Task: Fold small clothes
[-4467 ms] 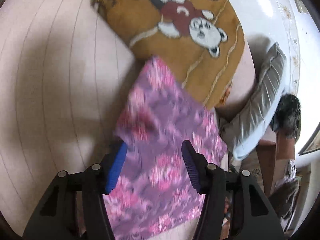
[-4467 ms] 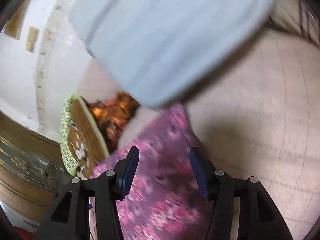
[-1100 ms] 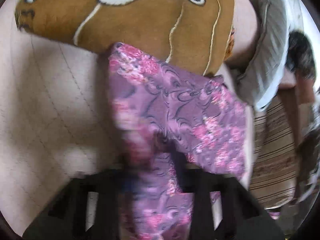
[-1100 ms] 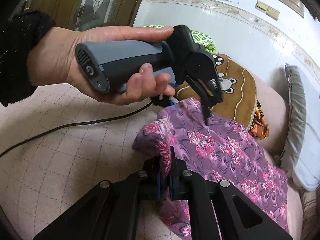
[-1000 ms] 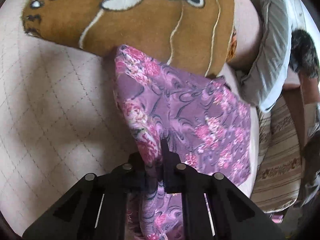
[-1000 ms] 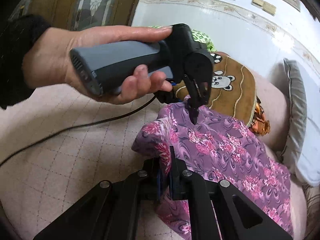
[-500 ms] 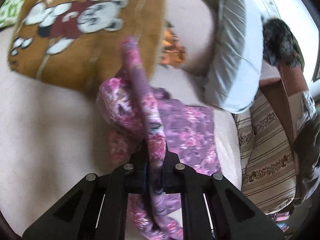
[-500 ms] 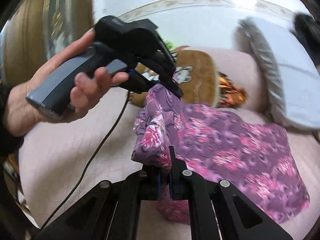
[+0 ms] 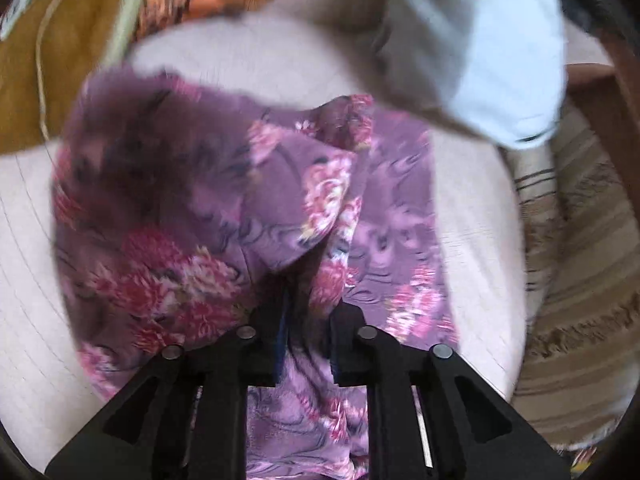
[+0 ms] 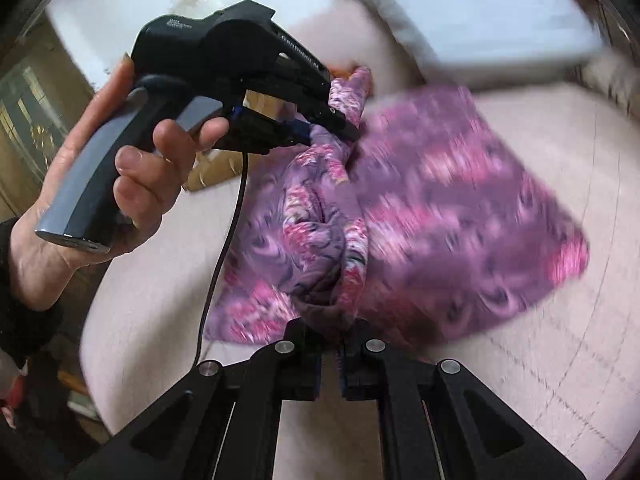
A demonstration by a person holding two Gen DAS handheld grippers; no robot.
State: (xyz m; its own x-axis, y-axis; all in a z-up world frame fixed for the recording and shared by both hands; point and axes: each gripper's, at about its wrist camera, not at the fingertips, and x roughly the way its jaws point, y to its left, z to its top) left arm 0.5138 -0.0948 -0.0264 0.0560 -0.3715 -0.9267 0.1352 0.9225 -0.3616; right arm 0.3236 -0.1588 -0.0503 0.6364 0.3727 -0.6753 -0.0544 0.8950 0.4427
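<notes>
While lying half-folded on a pink quilted seat (image 10: 540, 340), pinched up at two points: purple flowered garment (image 10: 460, 208), far half spread flat, near half gathered into a raised ridge. Gripped at the upper end of that ridge by the left tongs (image 10: 332, 120), held in a bare hand (image 10: 120, 184) with a dark sleeve (image 10: 24, 320) at the wrist and a black cable (image 10: 224, 248) hanging from the handle. Gripped at the lower end by the right tongs (image 10: 330, 344), a bunched fold wedged between the tips. Both pairs of jaws just eased a little apart, narrow gaps showing, cloth between them and lifted off the seat. Behind the garment, a pale blue pillow (image 9: 500, 60) against the seat back; off to the left in the left wrist view, a brown cushion (image 9: 60, 60); off to the right, beyond the seat's edge, a striped cloth (image 9: 580, 280). Much of both views blurred.
</notes>
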